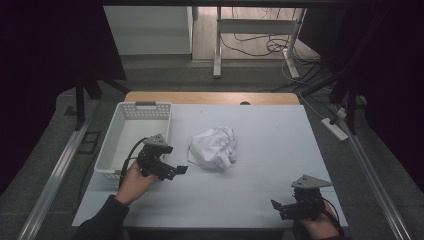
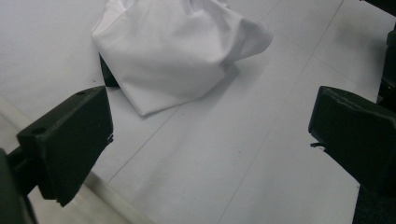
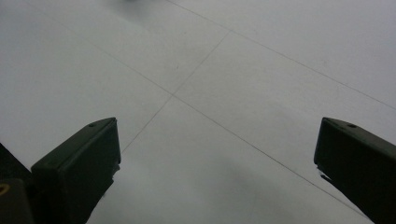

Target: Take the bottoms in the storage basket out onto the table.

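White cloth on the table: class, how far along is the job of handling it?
Barely begun. The white cloth lies crumpled and untouched beside the white basket. The left gripper, jaws open, points at it. The right gripper waits open, apart. Gripping and moving remain.

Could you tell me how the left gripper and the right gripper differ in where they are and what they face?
The left gripper sits beside the white basket, close to the crumpled white cloth; the right gripper sits at the table's near right corner, far from it. The left gripper view looks at the cloth; the right gripper view looks at bare tabletop. Both are open and hold nothing.
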`<state>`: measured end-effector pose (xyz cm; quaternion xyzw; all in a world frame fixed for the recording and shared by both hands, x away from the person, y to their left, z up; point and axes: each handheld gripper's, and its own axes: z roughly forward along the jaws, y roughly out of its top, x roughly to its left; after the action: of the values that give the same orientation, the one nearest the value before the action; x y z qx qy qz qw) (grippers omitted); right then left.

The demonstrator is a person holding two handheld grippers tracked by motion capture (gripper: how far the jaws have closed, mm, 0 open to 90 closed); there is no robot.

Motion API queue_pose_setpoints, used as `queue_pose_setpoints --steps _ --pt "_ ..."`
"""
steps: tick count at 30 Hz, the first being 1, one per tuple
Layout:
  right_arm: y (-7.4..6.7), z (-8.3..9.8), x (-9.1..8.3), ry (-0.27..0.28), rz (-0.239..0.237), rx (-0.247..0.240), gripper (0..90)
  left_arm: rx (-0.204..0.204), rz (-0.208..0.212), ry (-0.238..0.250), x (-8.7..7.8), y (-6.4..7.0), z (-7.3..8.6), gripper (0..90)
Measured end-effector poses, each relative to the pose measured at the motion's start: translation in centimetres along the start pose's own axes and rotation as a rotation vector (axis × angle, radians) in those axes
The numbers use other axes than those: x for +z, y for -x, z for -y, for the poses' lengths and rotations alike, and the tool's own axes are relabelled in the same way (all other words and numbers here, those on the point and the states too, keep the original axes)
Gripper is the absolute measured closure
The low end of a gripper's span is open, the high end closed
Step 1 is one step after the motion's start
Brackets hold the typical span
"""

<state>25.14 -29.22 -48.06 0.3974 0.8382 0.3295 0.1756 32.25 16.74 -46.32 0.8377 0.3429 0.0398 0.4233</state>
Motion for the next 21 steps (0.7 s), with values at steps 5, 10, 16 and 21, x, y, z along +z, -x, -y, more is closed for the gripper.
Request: queue_pose_setpoints --steps 5,10,16,21 --pt "0.0 0.0 0.0 -0.001 0.001 0.0 0.6 -0.006 -0.004 0.007 -0.4 0.1 0.4 0.6" --pt "0.0 0.0 0.0 -0.001 0.003 -0.001 0.6 -0.01 -0.008 0.015 -0.9 0.2 0.9 0.7" --pt "0.0 0.0 0.0 -0.001 0.004 -0.001 0.6 -0.02 -0.009 0.021 -1.5 0.3 1.7 0.8" --pt "0.0 0.0 0.0 -0.002 0.005 -0.001 0.6 -0.028 -0.016 0.022 -2.0 0.4 2.4 0.9"
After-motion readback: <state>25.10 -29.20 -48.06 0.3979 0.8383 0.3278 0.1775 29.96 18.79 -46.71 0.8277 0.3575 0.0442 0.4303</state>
